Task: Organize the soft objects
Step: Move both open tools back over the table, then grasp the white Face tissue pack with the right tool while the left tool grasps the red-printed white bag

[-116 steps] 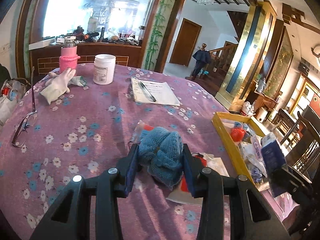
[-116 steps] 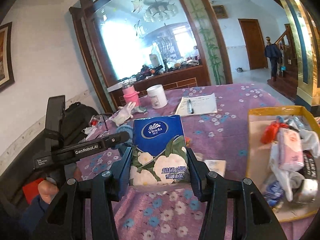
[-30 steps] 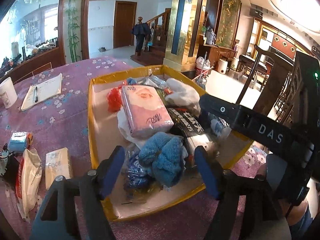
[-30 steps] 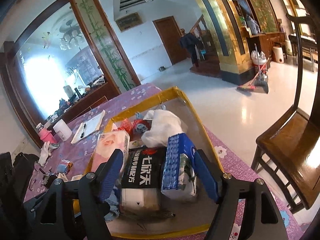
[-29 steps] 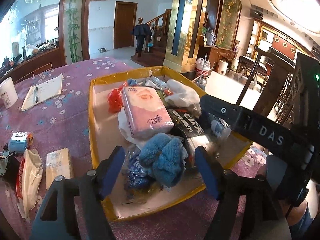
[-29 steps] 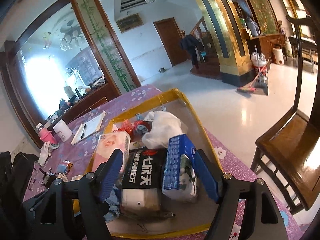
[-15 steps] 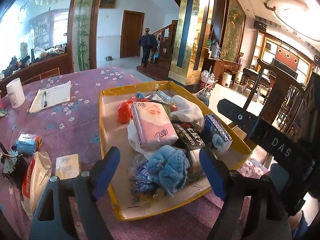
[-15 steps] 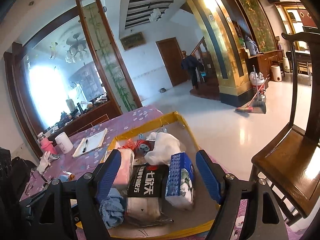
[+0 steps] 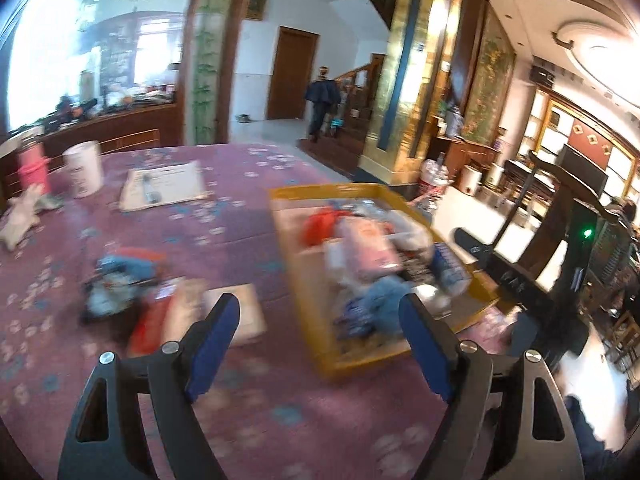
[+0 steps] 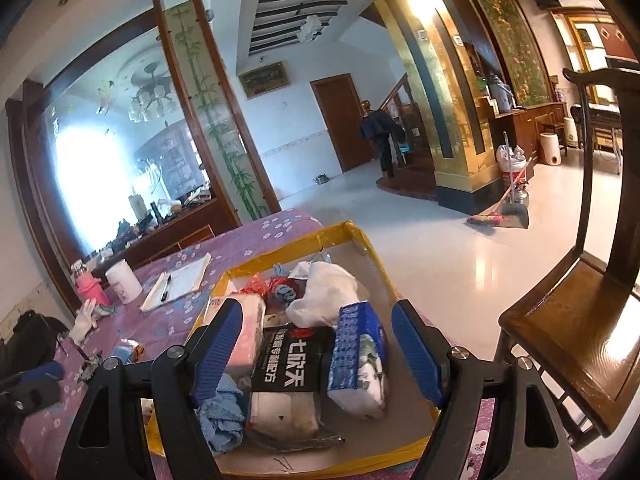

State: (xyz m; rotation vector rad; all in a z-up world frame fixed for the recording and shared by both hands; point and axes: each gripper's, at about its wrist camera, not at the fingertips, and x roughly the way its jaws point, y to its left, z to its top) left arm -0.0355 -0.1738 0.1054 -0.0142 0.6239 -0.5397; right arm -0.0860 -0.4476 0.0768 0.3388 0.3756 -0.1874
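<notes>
Both grippers empty, soft goods lying in yellow tray.

Left gripper [image 9: 320, 322] jaws spread wide after just opening, nothing between; view blurred, yellow tray [image 9: 308, 312] ahead and to its right, blue knit cloth [image 9: 382, 300] inside near the right pad, loose packets [image 9: 168, 312] on purple tablecloth [image 9: 240, 216] ahead-left. Right gripper [image 10: 316, 330] gaping, holding nothing, poised above tray [image 10: 384, 276]: blue tissue pack [image 10: 358, 360] and black packet [image 10: 290, 362] below between the pads, pink tissue pack [image 10: 250, 328] by the left pad.
</notes>
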